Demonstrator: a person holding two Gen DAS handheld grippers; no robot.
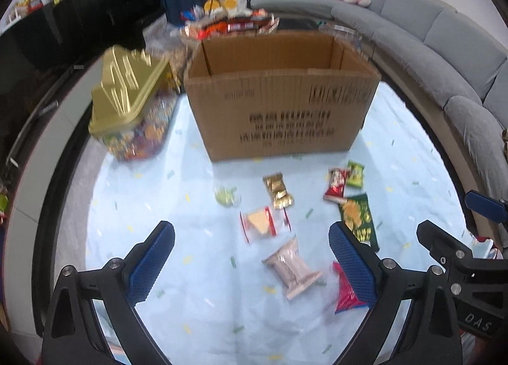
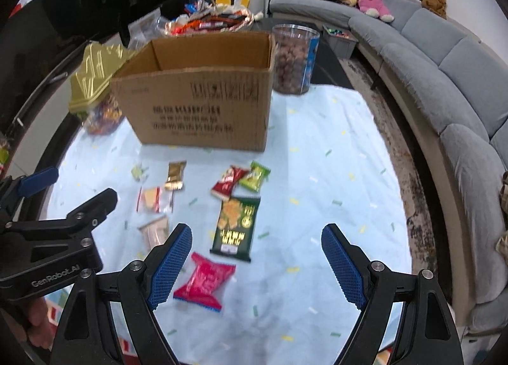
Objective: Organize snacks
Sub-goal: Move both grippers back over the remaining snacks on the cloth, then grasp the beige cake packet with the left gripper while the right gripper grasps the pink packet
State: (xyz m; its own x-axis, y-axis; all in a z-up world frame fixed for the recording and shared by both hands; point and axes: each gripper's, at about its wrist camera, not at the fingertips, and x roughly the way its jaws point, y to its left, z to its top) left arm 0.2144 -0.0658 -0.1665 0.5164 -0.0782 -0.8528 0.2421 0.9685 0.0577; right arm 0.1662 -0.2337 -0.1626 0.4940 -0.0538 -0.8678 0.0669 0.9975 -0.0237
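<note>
The left gripper [image 1: 250, 257] has its jaws wide apart and holds nothing. Between its fingers, a little toward the right one, lies a pale pink snack pack [image 1: 290, 268] on the light blue cloth [image 1: 197, 301]. A red snack packet [image 1: 346, 293] lies just beside the right finger, partly hidden behind it. Ahead of the jaws there is a clear packet with a yellow wafer [image 1: 258, 223], then a gold packet [image 1: 277, 190] and a small green candy [image 1: 226, 196] more to the left. Ahead of the right finger a dark green chips bag [image 1: 358, 217] lies flat.

The right gripper [image 2: 257, 262] also has its jaws wide and empty. The same red snack packet [image 2: 204, 281] lies just inside its left finger, and the dark green chips bag [image 2: 236, 223] is ahead of it, between the fingers. Beyond that bag a small red packet [image 2: 229, 181] and a light green packet [image 2: 255, 176] touch each other.

Farther ahead of both jaws stands the open cardboard box [image 1: 279, 104], upright on the cloth. To its left is a tin with a gold lid [image 1: 130, 95]. To its right, in the right wrist view, a clear jar of brown snacks [image 2: 293, 58] stands just beside the box. Behind the box there is a tiered tray of sweets [image 2: 206, 20], and a grey sofa [image 2: 444, 79] curves along the right side.
</note>
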